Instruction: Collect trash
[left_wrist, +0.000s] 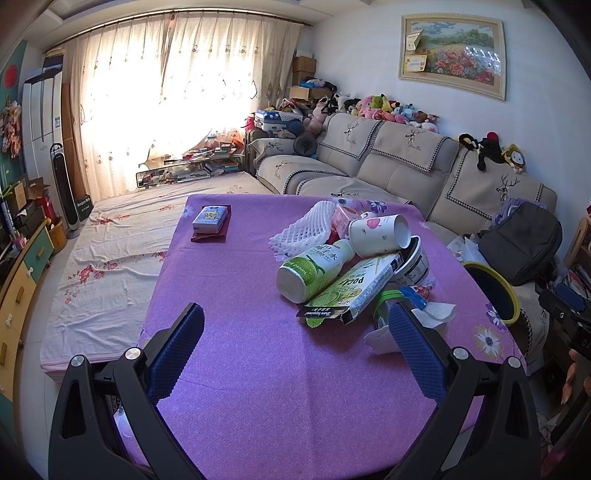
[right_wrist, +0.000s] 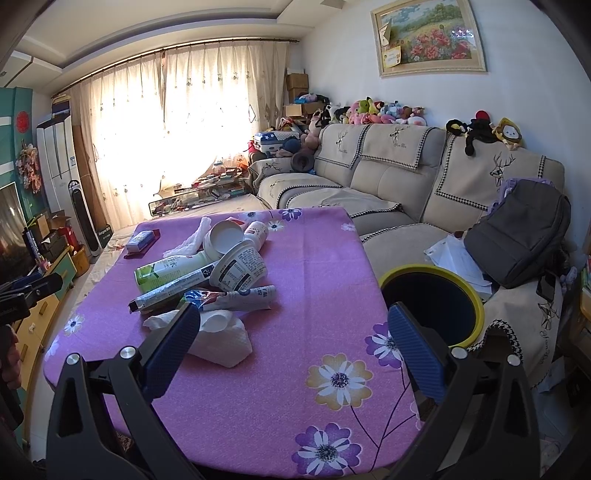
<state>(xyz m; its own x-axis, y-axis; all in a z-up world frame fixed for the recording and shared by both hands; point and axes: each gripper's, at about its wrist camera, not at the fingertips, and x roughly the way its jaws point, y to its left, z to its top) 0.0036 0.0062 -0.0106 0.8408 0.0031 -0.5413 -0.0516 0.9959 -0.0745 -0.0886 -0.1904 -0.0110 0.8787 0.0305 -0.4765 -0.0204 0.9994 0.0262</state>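
Both my left claw (left_wrist: 295, 336) and right claw (right_wrist: 291, 332) hover spread wide, empty, over the purple-clothed bench (right_wrist: 295, 369). I'd take the crumpled white paper tissue (right_wrist: 221, 341) first, nearest the yellow-rimmed round bin (right_wrist: 476, 299) off the bench's right edge.

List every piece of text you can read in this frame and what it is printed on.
"pocky", upside down: green snack box.
Green bottle: large Chinese characters, not clearly legible.
White tub: fine print, too small.
Crushed tube: lettering blurred.
Sofa covers: script under deer, too blurred.
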